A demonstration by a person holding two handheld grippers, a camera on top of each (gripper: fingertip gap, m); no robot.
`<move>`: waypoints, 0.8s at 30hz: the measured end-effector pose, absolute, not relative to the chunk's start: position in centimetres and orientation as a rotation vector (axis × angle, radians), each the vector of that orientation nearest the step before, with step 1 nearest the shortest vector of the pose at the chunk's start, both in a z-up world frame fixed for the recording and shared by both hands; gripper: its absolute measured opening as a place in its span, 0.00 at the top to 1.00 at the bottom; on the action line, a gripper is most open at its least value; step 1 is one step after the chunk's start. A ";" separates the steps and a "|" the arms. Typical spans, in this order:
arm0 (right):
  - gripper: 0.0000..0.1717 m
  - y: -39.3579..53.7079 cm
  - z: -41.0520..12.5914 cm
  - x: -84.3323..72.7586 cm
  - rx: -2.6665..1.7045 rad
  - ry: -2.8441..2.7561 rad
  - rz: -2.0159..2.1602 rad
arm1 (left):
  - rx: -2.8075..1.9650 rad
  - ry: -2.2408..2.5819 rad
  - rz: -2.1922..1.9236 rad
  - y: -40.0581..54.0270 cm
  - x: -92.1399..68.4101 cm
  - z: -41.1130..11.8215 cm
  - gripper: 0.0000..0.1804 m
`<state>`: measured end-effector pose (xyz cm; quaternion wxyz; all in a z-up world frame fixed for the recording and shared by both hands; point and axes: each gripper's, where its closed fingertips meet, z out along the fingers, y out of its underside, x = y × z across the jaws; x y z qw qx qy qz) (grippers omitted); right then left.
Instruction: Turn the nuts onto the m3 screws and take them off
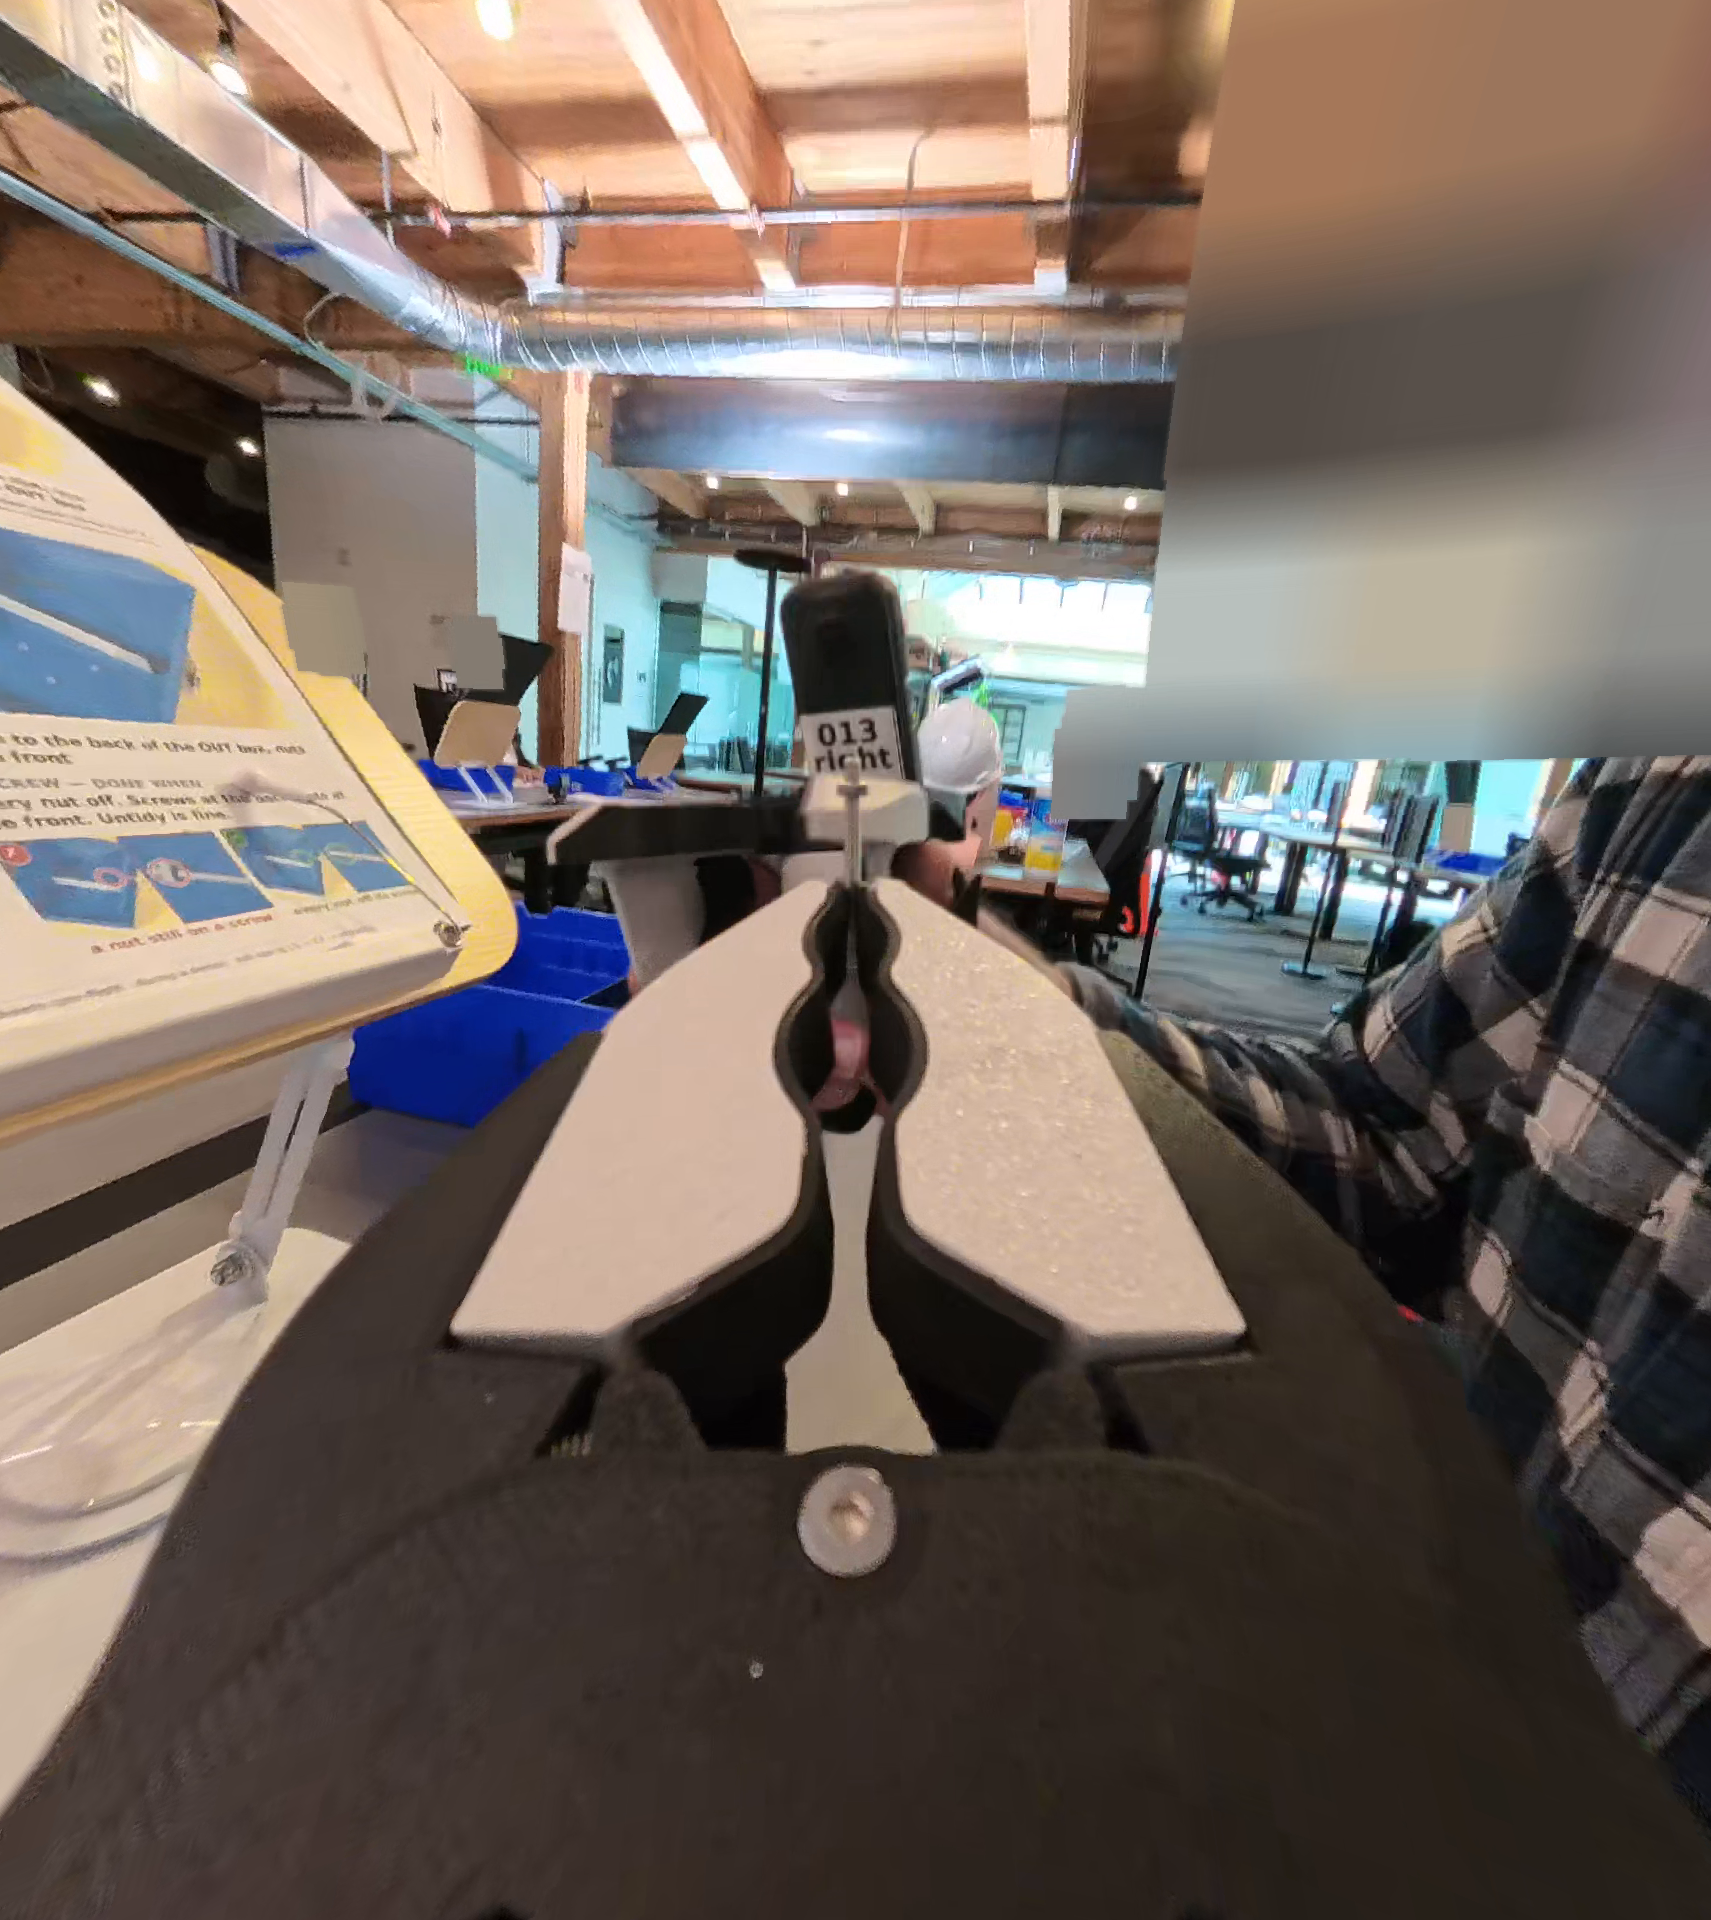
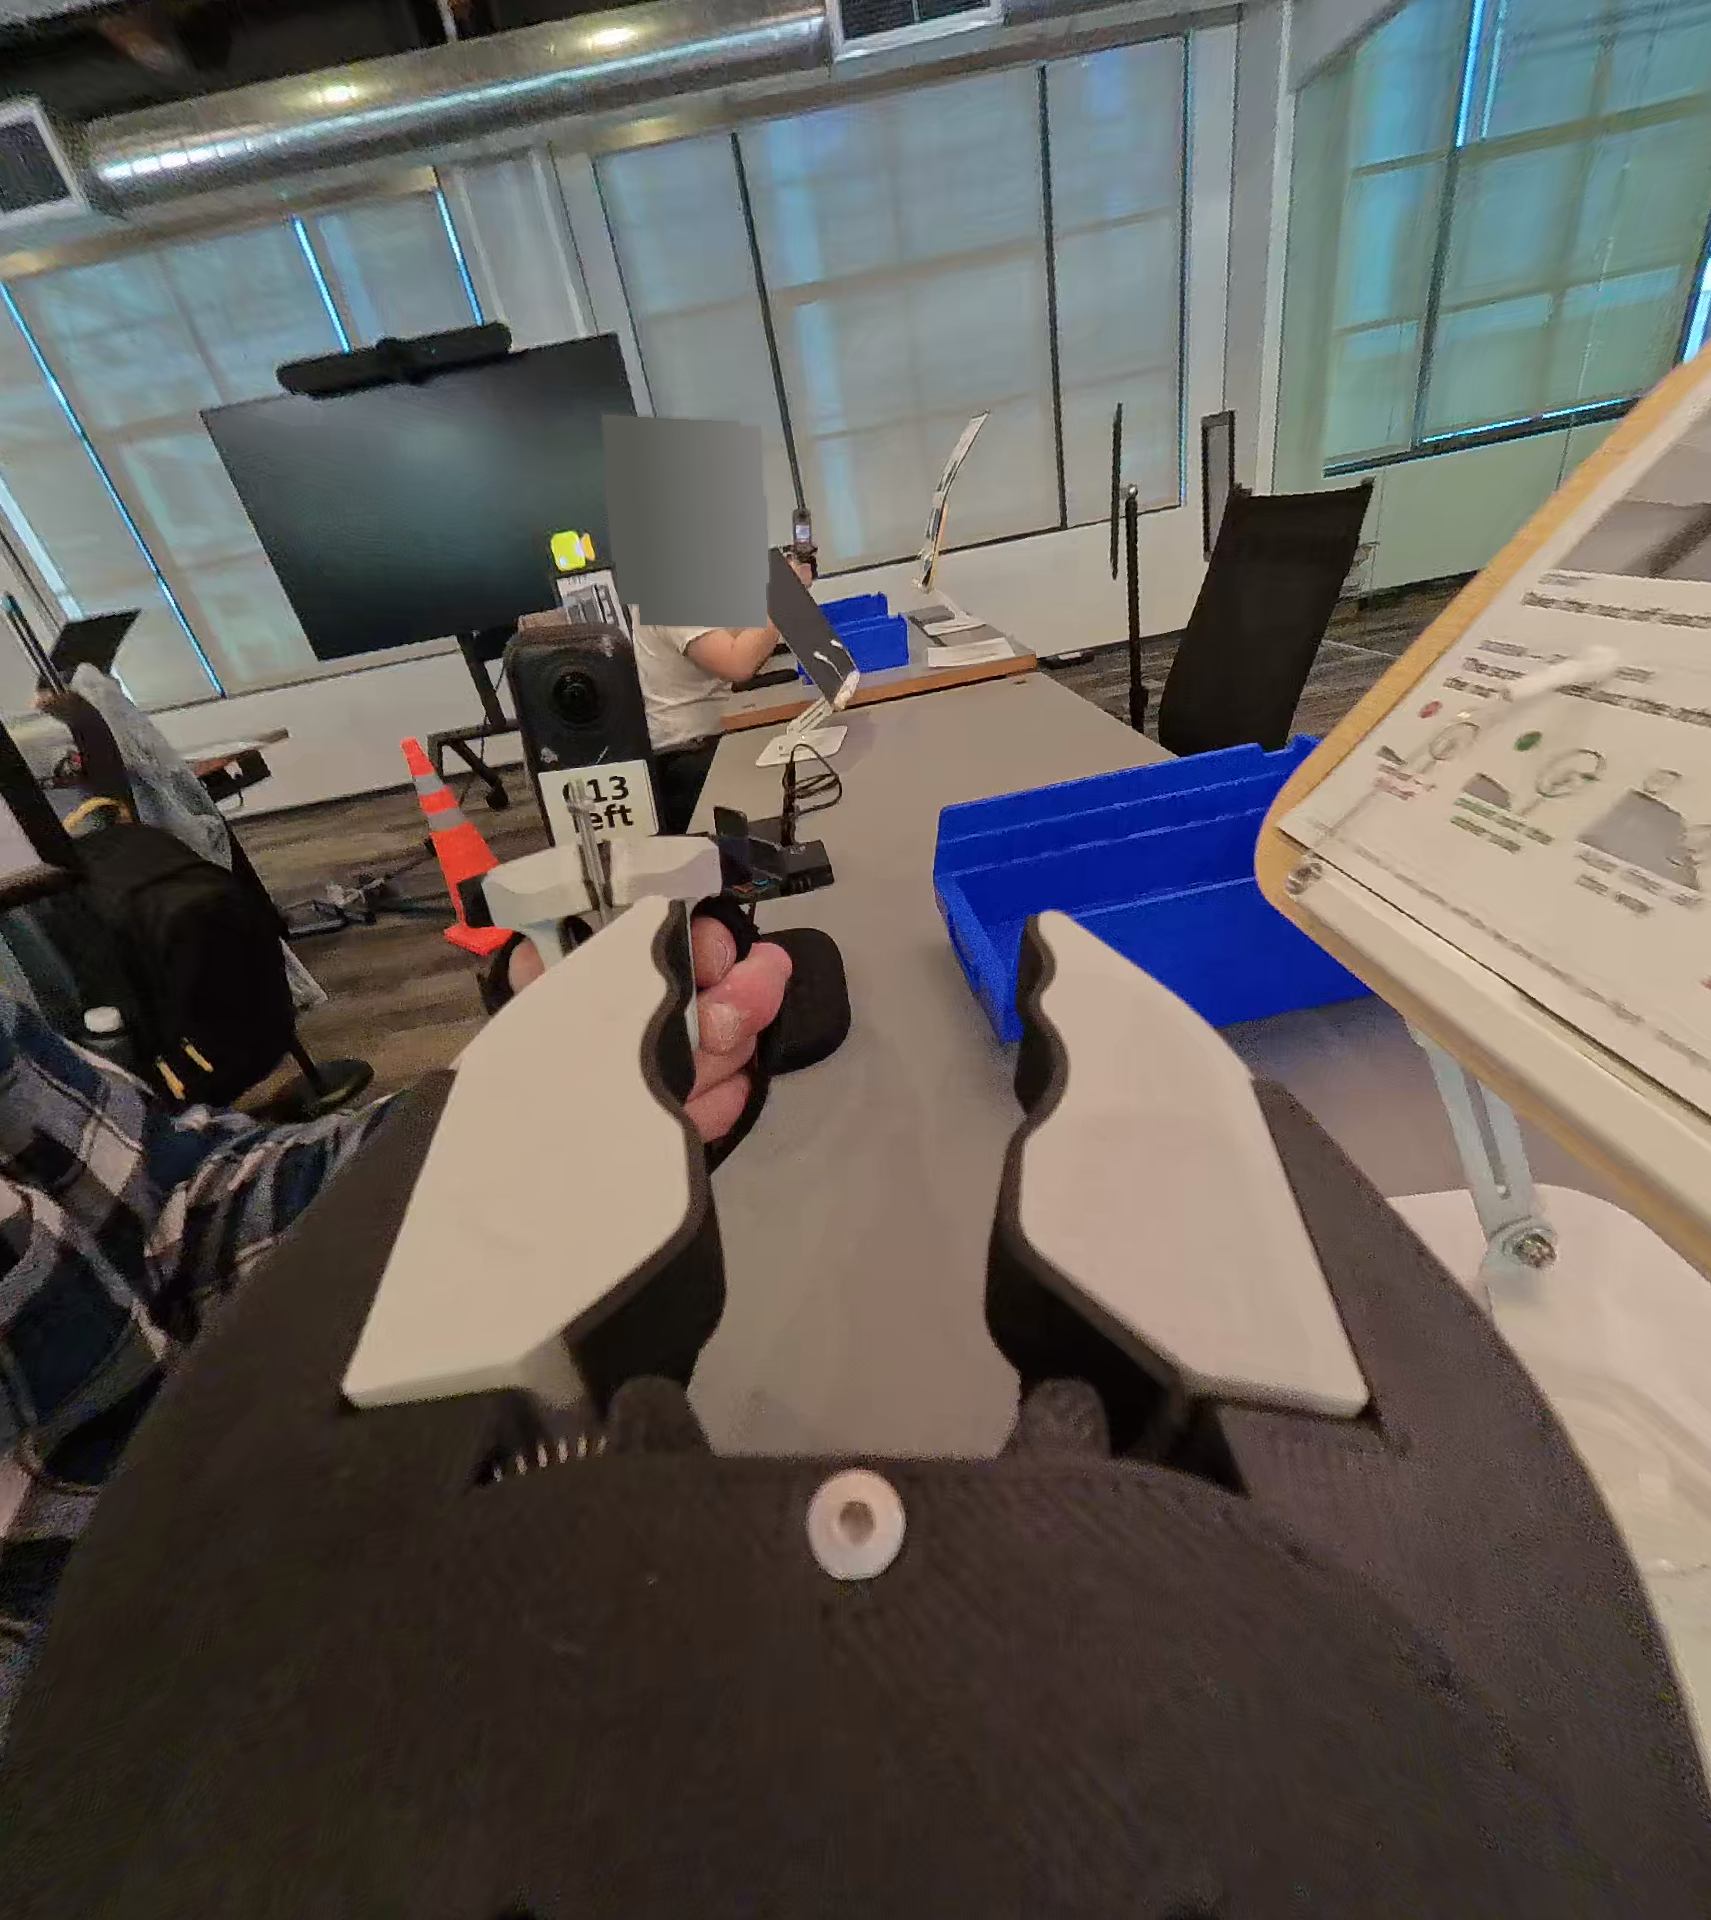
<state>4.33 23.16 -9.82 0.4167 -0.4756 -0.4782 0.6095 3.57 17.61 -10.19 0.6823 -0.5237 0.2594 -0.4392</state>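
Left gripper [image 1: 849, 894]: white fingers pressed together, pinching a thin silver metal screw [image 1: 851, 836] at the tips. Screw upright past the fingertips, a small wider piece at its far end. In the right wrist view, same screw [image 2: 586, 842] standing in the left gripper's tips, held above the grey table [image 2: 882, 1195], just beyond and to the left of the right gripper's left finger [image 2: 560, 1143]; not between the right jaws.

Right gripper [image 2: 856, 925]: fingers spread wide, nothing between them but bare table top and, against the left finger, the hand [image 2: 726, 1018] gripping the left tool's black handle.

Nearby: blue plastic open-top bin [image 2: 1142, 883] on the table to the right; tilted white instruction board on a stand [image 2: 1609, 831] at far right; plaid shirt sleeve [image 1: 1557, 1143].
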 end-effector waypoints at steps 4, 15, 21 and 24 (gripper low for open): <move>0.59 19.8 -9.3 3.1 -1.096 -1.305 1.555 | -1.186 0.595 -1.015 18.0 4.4 -10.9 0.99; 0.61 22.6 -10.0 4.4 -1.152 -1.229 1.601 | -1.207 0.573 -1.037 18.3 4.2 -11.6 0.99; 0.58 19.8 -10.1 1.7 -1.108 -1.339 1.589 | -1.200 0.611 -1.055 18.0 5.8 -11.7 0.99; 0.58 21.2 -10.4 2.6 -1.137 -1.302 1.606 | -1.203 0.587 -1.052 18.1 5.1 -11.6 0.99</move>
